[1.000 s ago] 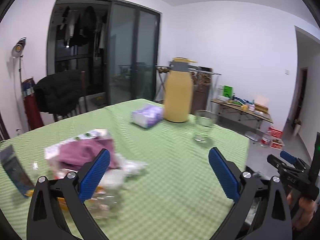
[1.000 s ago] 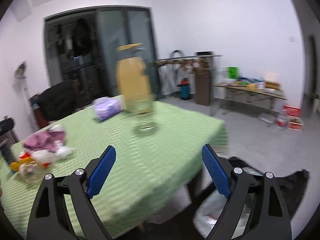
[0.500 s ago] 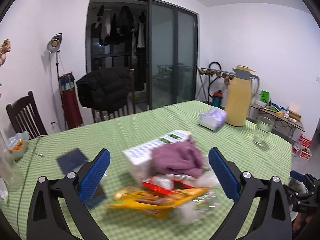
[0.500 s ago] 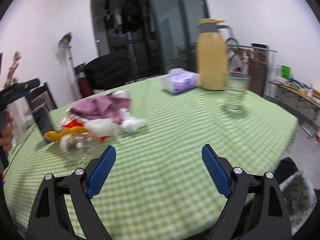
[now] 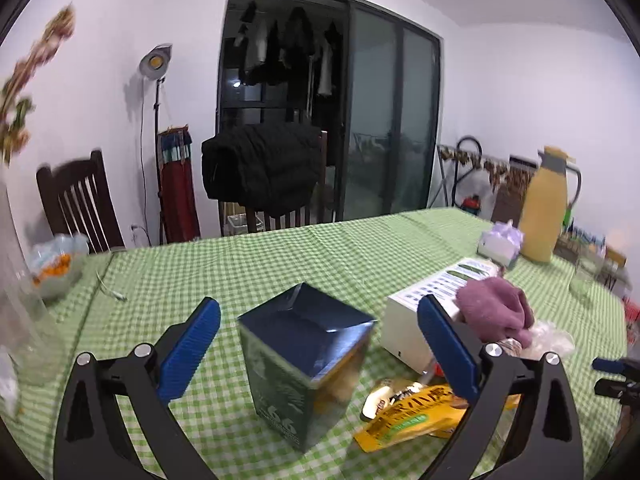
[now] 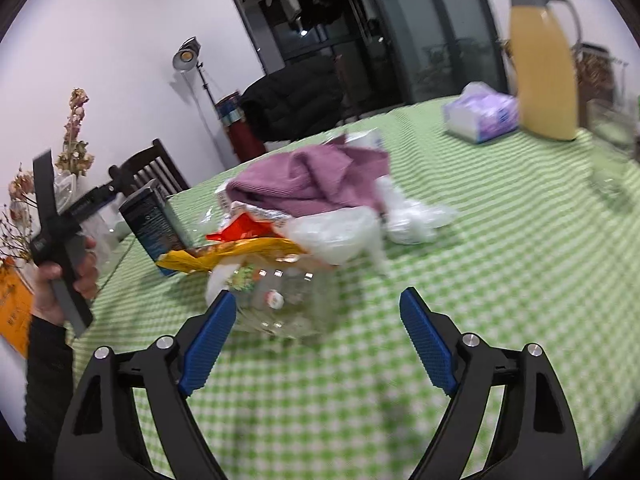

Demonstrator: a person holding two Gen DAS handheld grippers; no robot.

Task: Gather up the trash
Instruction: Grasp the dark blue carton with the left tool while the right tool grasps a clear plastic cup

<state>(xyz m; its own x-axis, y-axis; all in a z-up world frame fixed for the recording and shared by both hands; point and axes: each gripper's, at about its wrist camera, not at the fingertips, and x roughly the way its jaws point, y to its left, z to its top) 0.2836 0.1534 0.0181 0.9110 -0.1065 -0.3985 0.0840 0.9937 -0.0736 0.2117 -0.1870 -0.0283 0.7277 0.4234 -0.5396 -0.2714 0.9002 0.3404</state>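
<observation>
Trash lies heaped on the green-checked table (image 6: 500,248): a crumpled clear plastic bottle (image 6: 280,304) just ahead of the right tongs (image 6: 316,340), with a yellow snack wrapper (image 6: 236,254), white plastic bags (image 6: 360,228) and a purple cloth (image 6: 312,180) behind it. All of it looks light and crushable; the bottle is probably slippery, best pinched across its body. The right tongs' jaws have just been closing slightly, yet gape wide and empty. The left tongs (image 5: 318,350) are spread too, a dark carton (image 5: 304,364) standing untouched between them.

The left tongs (image 5: 318,350) gape wide, angled slightly downward. The right tongs (image 6: 316,338), also spread, have just been closing a little, empty.
</observation>
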